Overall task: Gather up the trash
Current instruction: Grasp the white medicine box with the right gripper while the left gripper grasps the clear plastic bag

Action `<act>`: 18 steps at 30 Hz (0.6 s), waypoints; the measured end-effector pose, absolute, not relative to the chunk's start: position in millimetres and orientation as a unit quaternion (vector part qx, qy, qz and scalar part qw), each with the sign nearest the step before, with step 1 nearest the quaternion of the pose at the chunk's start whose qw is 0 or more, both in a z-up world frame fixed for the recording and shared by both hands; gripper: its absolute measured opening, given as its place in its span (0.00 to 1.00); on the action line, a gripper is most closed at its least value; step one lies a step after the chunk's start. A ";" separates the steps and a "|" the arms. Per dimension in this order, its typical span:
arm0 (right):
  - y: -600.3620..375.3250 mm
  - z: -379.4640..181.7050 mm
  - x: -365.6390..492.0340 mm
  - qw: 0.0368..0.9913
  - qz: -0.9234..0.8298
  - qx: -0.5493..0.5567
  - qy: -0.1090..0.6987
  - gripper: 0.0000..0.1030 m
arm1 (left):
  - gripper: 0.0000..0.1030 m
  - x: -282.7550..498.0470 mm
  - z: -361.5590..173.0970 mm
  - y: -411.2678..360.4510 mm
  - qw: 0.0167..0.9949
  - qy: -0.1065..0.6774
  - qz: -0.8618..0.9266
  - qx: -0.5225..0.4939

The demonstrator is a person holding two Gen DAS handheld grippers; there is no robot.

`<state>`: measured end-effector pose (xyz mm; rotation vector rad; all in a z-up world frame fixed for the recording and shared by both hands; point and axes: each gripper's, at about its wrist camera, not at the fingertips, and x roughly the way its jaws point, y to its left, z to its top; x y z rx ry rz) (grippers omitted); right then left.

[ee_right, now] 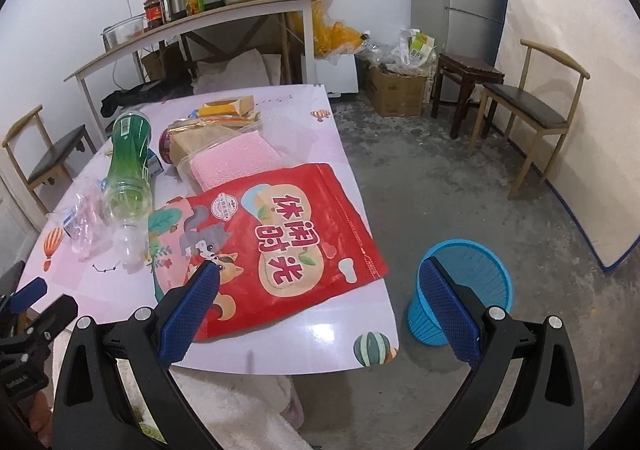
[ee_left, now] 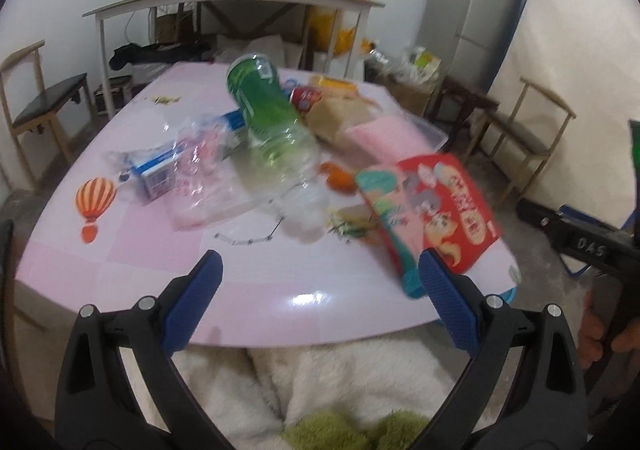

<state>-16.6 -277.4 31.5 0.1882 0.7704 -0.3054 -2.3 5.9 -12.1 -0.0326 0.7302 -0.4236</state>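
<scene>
Pink bench [ee_right: 320, 334] strewn with red bag [ee_right: 296, 234], green bottle [ee_right: 128, 165]; left tool [ee_left: 320, 282], right tool [ee_right: 320, 290] both wide open, empty; blue bin [ee_right: 476, 270] on floor

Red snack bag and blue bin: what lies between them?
In the right wrist view, between the red snack bag and the blue bin there is only the table's edge and bare concrete floor.

snack bag [ee_right: 280, 246] on table [ee_right: 320, 346] — bottle [ee_right: 128, 173] left of it | basket [ee_right: 468, 286] on floor, right of table
</scene>
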 end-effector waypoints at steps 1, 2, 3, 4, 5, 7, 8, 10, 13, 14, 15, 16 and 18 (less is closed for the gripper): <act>-278.2 30.6 -14.5 0.910 -0.144 0.094 0.377 0.95 | 0.92 0.4 -10.9 6.1 0.913 0.351 -0.208 -0.016; -278.9 29.6 -12.1 0.910 -0.140 0.096 0.379 0.95 | 0.92 4.4 -9.4 8.1 0.914 0.348 -0.207 -0.019; -279.5 28.6 -9.5 0.909 -0.137 0.097 0.382 0.95 | 0.92 5.8 -7.5 12.0 0.915 0.346 -0.207 -0.023; -279.5 28.5 -8.1 0.909 -0.135 0.099 0.383 0.95 | 0.92 9.6 -5.7 17.2 0.917 0.341 -0.204 -0.029; -279.6 28.8 -6.6 0.909 -0.133 0.100 0.382 0.95 | 0.92 13.9 -4.0 23.2 0.921 0.336 -0.195 -0.033; -281.1 27.3 -2.0 0.909 -0.129 0.103 0.383 0.95 | 0.92 26.9 -0.1 39.0 0.932 0.321 -0.164 -0.037; -281.8 26.2 0.0 0.909 -0.128 0.104 0.383 0.95 | 0.92 35.8 1.6 48.0 0.939 0.312 -0.142 -0.036; -282.4 23.8 2.7 0.908 -0.127 0.108 0.385 0.95 | 0.92 50.6 1.6 60.9 0.945 0.307 -0.109 -0.034; -284.4 20.7 8.5 0.905 -0.125 0.111 0.392 0.95 | 0.90 74.2 -1.9 76.9 0.944 0.314 -0.094 -0.043; -284.7 19.6 10.3 0.904 -0.125 0.110 0.395 0.95 | 0.83 81.5 -4.5 80.0 0.941 0.320 -0.095 -0.048; -284.9 19.1 11.9 0.903 -0.125 0.110 0.396 0.95 | 0.74 91.6 -8.5 82.7 0.937 0.331 -0.097 -0.057; -284.9 18.6 13.5 0.902 -0.125 0.109 0.398 0.95 | 0.71 101.6 -13.3 84.3 0.931 0.345 -0.099 -0.066; -285.0 18.0 16.8 0.901 -0.128 0.106 0.401 0.95 | 0.65 113.1 -23.3 84.9 0.921 0.366 -0.108 -0.082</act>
